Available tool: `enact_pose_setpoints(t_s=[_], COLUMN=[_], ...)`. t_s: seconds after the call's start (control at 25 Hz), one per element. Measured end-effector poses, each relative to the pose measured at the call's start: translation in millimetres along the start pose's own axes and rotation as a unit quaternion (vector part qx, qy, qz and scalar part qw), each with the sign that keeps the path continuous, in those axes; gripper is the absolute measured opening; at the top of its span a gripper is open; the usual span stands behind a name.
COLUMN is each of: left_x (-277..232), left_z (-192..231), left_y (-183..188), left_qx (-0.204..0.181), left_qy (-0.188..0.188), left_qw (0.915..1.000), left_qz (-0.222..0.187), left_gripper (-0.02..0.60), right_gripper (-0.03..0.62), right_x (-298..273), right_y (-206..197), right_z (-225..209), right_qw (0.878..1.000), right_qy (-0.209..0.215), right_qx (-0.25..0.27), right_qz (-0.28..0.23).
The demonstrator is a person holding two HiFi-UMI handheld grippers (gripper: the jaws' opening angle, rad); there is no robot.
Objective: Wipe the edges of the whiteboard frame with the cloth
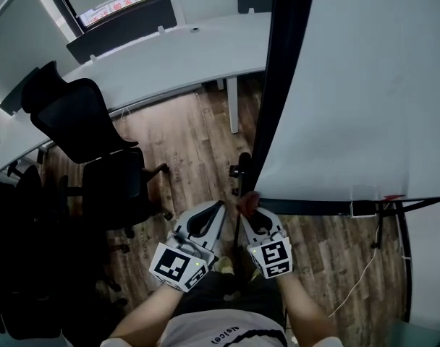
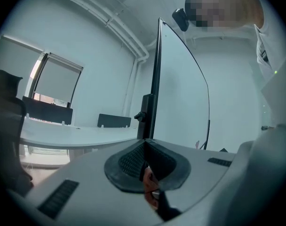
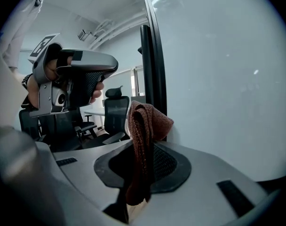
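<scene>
Where cloth lies: the cloth (image 3: 142, 140), a red-brown knit, is pinched between the right gripper's (image 3: 144, 150) pads, with a folded loop standing up past the tips and a tail hanging below.
Cloth to frame: in the head view it sits at the lower left corner of the black frame (image 1: 278, 85); I cannot tell whether they touch. The right gripper view shows the frame's upright edge right behind the cloth.
Right claw: closed tight on the cloth.
Left claw: the left gripper (image 1: 218, 210) has its jaws pressed together. A small reddish bit shows low in the slot behind the pads, too little of it to name.
Grippers: side by side, just apart, both pointing up at the corner of the whiteboard (image 1: 365, 85), the left one short of the frame.
Arms: both forearms rise from the bottom of the head view, elbows in, and the left hand (image 3: 46, 76) is wrapped round its handle.
Surroundings: a chair (image 1: 82, 121) and a desk (image 1: 169, 56) stand to the left on a wood floor (image 1: 191, 143).
Writing: each gripper's cube carries black-and-white square markers. Red print on a strip (image 1: 119, 4) past the desk is too small to read.
</scene>
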State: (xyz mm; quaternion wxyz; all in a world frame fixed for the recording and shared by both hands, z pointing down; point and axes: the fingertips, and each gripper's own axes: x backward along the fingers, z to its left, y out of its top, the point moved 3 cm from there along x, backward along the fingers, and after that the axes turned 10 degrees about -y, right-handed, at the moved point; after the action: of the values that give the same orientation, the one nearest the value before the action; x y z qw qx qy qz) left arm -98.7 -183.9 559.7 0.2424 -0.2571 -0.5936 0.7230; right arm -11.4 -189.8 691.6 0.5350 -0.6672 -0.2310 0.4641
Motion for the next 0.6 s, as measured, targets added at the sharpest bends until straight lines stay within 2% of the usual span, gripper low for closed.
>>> enact_pose_setpoints(t_s=[0.32,0.6], left_x=[-7.3,-6.0], left_z=[1.1,-1.1], left_y=[-5.7,12.2], left_qx=[-0.005,-0.009], left_qy=[-0.01,-0.014], left_qw=[0.9999,0.9998], left_qz=[-0.004,-0.014], left_gripper=[0.008,0.008], right_gripper=[0.075,0.075], right_x=[-7.6,9.3], right_y=[5.6,47.0], right_z=[-5.9,-9.8], right_qw=[1.0,0.999], right_qy=[-0.014,-0.025], right_qx=[0.009,0.008], right_qz=[-0.004,-0.03])
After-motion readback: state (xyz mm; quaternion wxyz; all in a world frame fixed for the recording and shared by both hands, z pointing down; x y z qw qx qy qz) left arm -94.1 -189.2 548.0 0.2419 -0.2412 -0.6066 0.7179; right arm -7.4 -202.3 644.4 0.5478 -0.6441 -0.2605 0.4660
